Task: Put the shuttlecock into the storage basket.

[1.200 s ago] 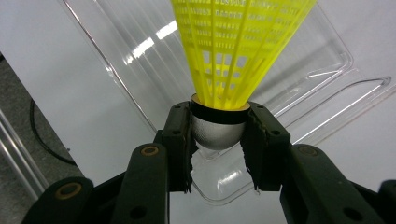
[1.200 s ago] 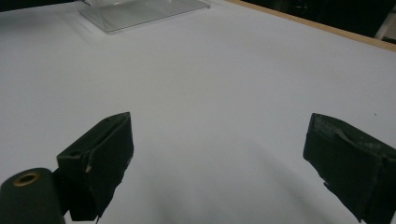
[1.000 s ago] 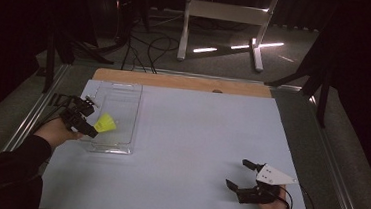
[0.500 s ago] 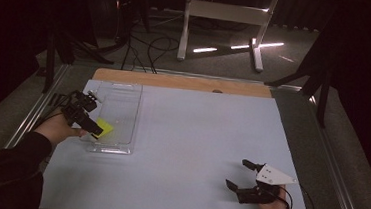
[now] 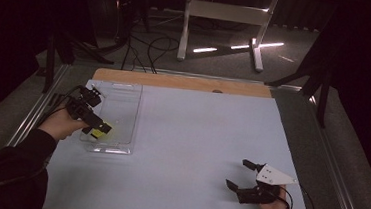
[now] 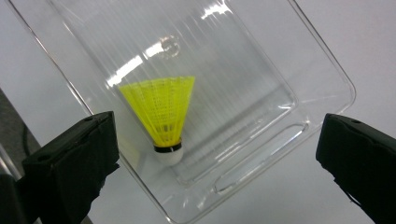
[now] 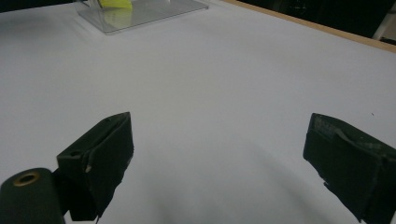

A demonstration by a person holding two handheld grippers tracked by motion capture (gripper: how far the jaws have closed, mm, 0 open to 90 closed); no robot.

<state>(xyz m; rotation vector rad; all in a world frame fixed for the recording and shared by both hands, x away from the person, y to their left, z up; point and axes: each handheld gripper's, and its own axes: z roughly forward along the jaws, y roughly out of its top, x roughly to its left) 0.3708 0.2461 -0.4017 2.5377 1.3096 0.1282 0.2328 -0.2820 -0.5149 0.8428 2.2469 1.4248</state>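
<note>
Your left claw [image 6: 215, 154] has just been opening and its jaws now stand wide apart above the clear plastic tray [image 6: 322, 79], with nothing pressed between them. The yellow shuttlecock [image 6: 161, 109] lies on its side on the tray floor, white cork end toward the camera in the left gripper view, free of both jaws. From above you see that claw [image 5: 96, 127] over the tray's near end [image 5: 119, 149], at the left of the desk [image 5: 196, 135].

So the drop looks done: the shuttlecock is in the tray and let go. What seems left is to lift your left hand clear. Your right claw [image 7: 219, 158] rests low on the desk near the front right corner [image 5: 240, 181], jaws spread and empty, well apart from the tray.

No brand, label or writing can be read on the shuttlecock, the tray or the desk
</note>
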